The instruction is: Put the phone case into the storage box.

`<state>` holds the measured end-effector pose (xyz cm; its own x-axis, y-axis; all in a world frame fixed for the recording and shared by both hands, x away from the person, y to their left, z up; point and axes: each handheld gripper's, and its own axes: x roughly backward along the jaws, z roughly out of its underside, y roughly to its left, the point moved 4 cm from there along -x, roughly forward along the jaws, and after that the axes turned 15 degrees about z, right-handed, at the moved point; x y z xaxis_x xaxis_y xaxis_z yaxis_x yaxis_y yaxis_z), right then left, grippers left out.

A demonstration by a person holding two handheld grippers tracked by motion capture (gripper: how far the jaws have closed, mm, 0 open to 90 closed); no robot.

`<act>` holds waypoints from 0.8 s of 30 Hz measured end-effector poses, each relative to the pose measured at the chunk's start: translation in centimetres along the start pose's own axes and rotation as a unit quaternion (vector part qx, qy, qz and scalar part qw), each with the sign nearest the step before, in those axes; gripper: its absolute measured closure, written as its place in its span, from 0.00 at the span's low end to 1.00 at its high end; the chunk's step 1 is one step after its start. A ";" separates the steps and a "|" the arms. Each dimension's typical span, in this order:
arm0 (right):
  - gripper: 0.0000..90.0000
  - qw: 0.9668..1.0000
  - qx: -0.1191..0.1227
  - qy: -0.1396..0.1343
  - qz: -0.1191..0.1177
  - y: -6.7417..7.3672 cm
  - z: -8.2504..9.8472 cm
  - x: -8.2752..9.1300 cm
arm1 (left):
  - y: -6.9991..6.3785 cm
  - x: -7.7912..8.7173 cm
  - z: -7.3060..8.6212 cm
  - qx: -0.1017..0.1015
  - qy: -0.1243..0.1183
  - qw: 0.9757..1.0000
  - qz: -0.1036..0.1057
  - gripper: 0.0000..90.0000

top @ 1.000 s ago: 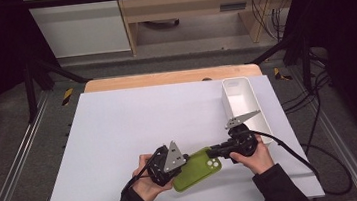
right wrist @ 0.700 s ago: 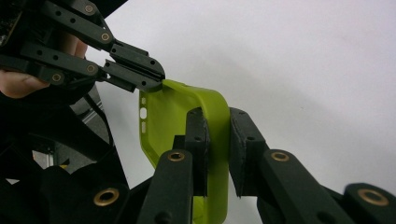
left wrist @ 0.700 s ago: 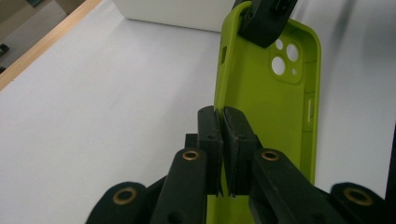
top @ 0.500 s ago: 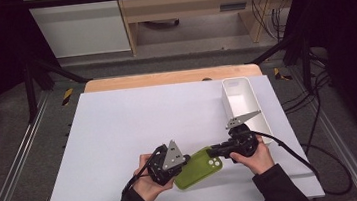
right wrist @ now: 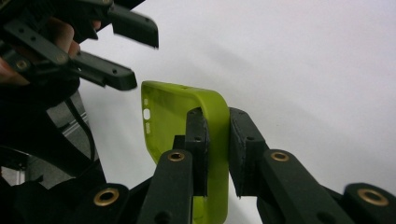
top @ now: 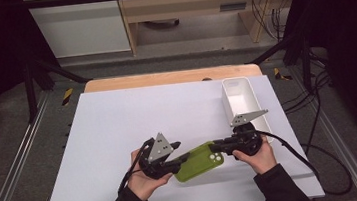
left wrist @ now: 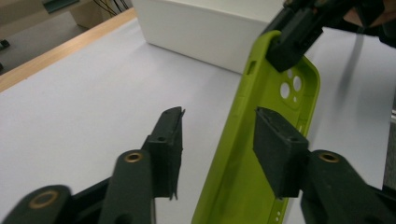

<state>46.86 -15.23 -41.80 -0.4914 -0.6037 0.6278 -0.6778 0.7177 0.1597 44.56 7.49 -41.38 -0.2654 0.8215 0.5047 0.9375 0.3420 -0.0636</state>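
Case [right wrist: 212, 140] between right tool [right wrist: 217, 154] jaws

Work surface: a white sheet-covered table [top: 119, 132] with a strip of bare wood [top: 164, 78] showing along its far edge; the sheet reaches nearly to the near edge and to both sides. A white rectangular bin [top: 243, 99] sits directly on the sheet at the far right, long axis running away from the person, open side up, interior appears white with contents not discernible. In the left gripper view the same bin [left wrist: 205, 32] stands on the white surface just inside the wooden edge.
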 end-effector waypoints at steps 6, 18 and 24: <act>0.88 0.999 0.015 -0.014 0.025 -0.3 -0.1 0.5 | 1.6 1.2 0.0 0.030 -0.040 0.999 -0.016 0.34; 0.88 0.996 0.037 -0.049 0.060 -0.7 -0.5 1.9 | 4.2 3.6 0.6 0.064 -0.087 0.994 -0.026 0.09; 0.88 0.994 0.046 -0.062 0.076 -1.0 -0.7 2.5 | 4.9 4.8 1.5 0.060 -0.099 0.993 -0.031 0.05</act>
<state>46.63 -17.22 -39.86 -0.6511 -0.5337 0.5397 -0.6358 0.7719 -0.0036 47.58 13.82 -40.53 -0.3720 0.8669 0.3318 0.8875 0.4369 -0.1466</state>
